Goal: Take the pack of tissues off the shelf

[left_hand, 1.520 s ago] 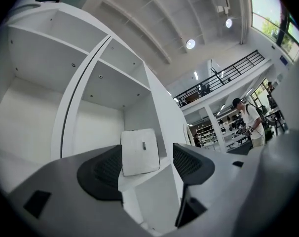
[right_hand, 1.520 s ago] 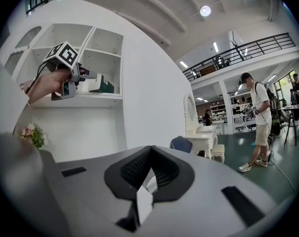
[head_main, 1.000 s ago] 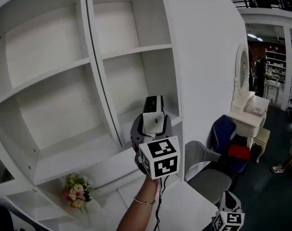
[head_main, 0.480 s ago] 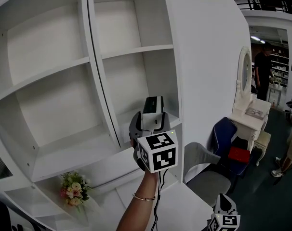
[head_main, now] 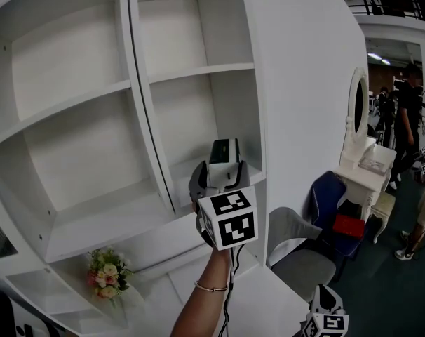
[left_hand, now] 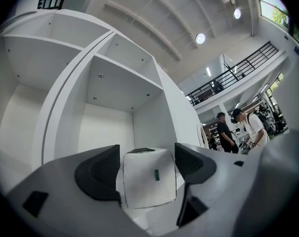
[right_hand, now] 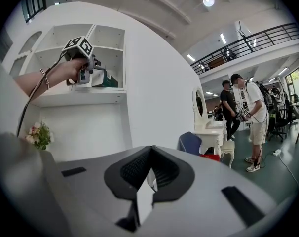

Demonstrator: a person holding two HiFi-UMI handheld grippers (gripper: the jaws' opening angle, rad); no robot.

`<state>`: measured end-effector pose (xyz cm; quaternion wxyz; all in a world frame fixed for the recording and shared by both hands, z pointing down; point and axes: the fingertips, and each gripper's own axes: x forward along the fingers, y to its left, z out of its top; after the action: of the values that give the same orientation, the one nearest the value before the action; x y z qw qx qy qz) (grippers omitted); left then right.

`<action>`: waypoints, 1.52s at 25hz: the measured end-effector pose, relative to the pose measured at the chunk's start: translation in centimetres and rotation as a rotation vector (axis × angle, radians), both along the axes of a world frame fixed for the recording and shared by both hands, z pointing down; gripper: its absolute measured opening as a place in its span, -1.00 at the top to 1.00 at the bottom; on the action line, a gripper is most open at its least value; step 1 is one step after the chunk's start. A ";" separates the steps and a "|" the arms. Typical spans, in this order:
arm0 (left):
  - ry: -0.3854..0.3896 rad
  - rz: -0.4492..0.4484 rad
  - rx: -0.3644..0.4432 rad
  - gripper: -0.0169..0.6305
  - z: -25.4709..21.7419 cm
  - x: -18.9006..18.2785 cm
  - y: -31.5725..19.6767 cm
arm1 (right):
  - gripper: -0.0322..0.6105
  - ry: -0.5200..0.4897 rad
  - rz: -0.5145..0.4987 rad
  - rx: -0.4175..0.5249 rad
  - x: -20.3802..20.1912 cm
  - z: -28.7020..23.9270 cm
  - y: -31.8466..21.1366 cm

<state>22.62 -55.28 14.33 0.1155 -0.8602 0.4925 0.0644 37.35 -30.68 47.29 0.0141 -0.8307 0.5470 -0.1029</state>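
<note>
**Item: pack of tissues, on the shelf, not gripped**

The pack of tissues (head_main: 224,151) stands upright on the shelf (head_main: 186,173), in the right-hand column of the white unit, near that board's front edge. Its face is white and its top is dark.

Your left gripper (head_main: 219,174) is held level with the board, with the pack at its 12 o'clock. In the left gripper view the pack (left_hand: 148,179) stands between the two jaws. They are spread wide and have just been opening. One dark pad (left_hand: 104,169) flanks each side of the pack, and neither visibly presses on it. The marker cube (head_main: 228,220) sits at 6 o'clock of the jaws, above your wrist.

Your right gripper (head_main: 327,320) hangs low, at 5 o'clock in the head view and well apart from the shelf. In its own view the right gripper's (right_hand: 150,171) jaws are pressed together with nothing between them.

Other items:
- A bunch of flowers (head_main: 106,278) on a lower board, at 8 o'clock of the left gripper.
- A grey chair (head_main: 297,255) and a blue chair (head_main: 326,195), at 4 o'clock.
- A white dressing table (head_main: 363,170) with an oval mirror, at 3 o'clock.
- People (head_main: 412,111) standing beyond it.
</note>
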 end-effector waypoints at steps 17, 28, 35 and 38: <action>-0.017 0.011 -0.050 -0.09 1.4 0.8 -1.2 | 0.88 -0.030 -0.007 0.000 -0.3 0.7 -0.8; -0.007 0.002 -0.081 -0.09 1.9 1.0 -2.0 | 0.88 -0.039 -0.010 -0.003 -0.1 1.2 -1.0; -0.002 0.001 -0.102 -0.09 2.2 1.0 -2.2 | 0.88 -0.043 -0.006 -0.007 0.1 1.3 -0.9; 0.000 -0.006 -0.111 -0.09 2.3 0.8 -2.2 | 0.88 -0.040 -0.007 -0.008 0.1 1.3 -1.0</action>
<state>23.44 -57.51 16.62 0.0677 -0.8639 0.4978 0.0365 37.44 -31.65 48.55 0.0213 -0.8266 0.5492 -0.1216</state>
